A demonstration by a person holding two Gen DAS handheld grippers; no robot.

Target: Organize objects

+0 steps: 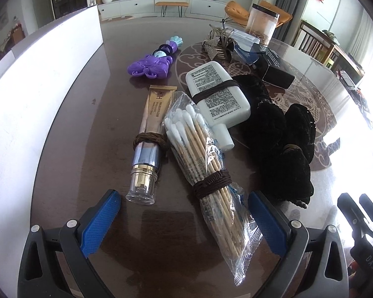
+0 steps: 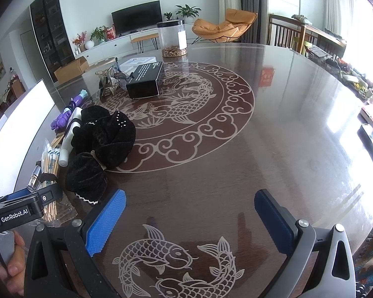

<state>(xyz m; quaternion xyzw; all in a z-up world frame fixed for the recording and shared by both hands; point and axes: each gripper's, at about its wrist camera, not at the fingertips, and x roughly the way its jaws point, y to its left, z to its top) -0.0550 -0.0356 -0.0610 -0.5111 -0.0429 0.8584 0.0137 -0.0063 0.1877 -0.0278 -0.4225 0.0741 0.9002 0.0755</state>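
In the left wrist view a bag of cotton swabs (image 1: 206, 161) bound with a brown hair tie lies between the fingers of my open left gripper (image 1: 184, 223). A gold cosmetic tube (image 1: 148, 141) with a hair tie lies just left of it. Behind them sit a white bottle (image 1: 217, 92), a black velvet scrunchie bundle (image 1: 281, 134) and a purple octopus toy (image 1: 151, 65). My right gripper (image 2: 190, 219) is open over bare table, right of the scrunchie bundle (image 2: 99, 144). The swabs (image 2: 49, 166) show at far left.
A white board (image 1: 37, 94) stands along the left. Farther back are a black box (image 2: 145, 79), a clear jar (image 2: 172, 38), a rhinestone bow clip (image 1: 216, 44) and a clear case. A hand (image 2: 12, 265) holds the left gripper body (image 2: 17, 211).
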